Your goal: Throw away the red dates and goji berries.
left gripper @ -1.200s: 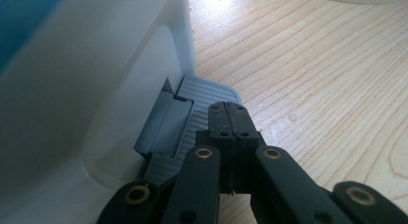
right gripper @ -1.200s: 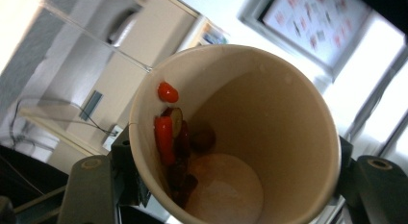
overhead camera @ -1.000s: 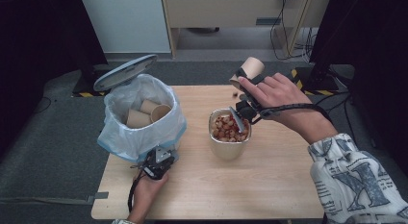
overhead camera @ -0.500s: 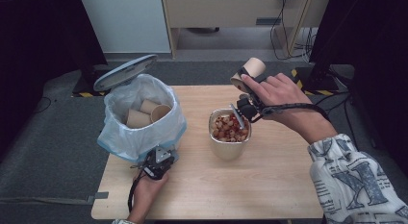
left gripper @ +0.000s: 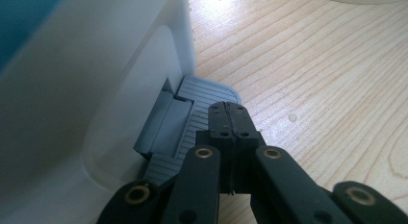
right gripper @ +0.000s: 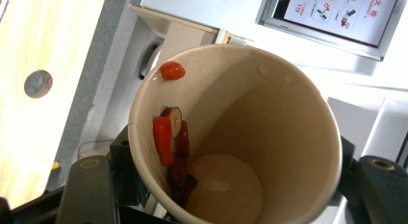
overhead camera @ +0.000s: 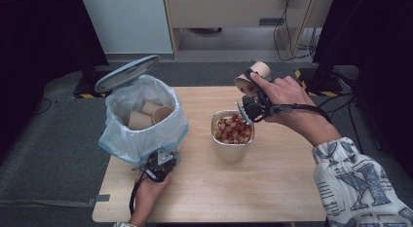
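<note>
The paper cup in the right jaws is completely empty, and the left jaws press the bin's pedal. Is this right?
Not quite: the right gripper view shows the paper cup is not empty, a few red pieces cling inside its wall. The rest holds: the left gripper, jaws shut, presses the bin's pedal.

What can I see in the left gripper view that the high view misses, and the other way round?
Left gripper view alone: the bin's grey ribbed pedal, with the left gripper resting its shut jaws on it.

High view alone: the raised lid, used paper cups in the bin bag, a container of red and pale food pieces, and the right gripper holding a tilted paper cup beyond it.

Both: the white bin, the wooden table and the left gripper.
</note>
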`<state>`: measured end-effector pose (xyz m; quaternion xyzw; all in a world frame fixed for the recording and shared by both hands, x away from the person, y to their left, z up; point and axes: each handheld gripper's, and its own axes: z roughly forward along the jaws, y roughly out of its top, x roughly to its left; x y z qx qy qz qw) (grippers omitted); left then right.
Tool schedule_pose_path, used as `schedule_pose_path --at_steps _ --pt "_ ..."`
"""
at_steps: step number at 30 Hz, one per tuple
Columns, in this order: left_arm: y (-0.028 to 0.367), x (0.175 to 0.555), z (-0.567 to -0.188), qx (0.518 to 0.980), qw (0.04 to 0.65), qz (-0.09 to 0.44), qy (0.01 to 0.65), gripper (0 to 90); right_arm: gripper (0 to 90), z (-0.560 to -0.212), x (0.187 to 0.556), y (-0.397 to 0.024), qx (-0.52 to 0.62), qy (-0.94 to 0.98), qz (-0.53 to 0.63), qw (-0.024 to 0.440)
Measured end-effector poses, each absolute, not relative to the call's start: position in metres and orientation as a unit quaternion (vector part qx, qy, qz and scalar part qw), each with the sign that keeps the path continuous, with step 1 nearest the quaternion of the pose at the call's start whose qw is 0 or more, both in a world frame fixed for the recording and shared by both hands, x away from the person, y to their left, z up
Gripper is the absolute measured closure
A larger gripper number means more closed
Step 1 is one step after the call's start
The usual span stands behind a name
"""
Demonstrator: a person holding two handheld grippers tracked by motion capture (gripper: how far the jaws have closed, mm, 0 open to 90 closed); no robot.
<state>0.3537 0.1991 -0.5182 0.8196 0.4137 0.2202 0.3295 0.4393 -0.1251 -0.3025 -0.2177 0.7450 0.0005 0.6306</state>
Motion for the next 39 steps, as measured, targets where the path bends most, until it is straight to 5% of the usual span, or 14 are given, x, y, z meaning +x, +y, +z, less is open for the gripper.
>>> schedule_pose_path --at_steps 39 --pt "0.199 0.354 -0.518 0.819 0.331 0.22 0.414 89.8 32.4 -0.304 0.454 -0.155 -0.069 0.809 0.163 0.561"
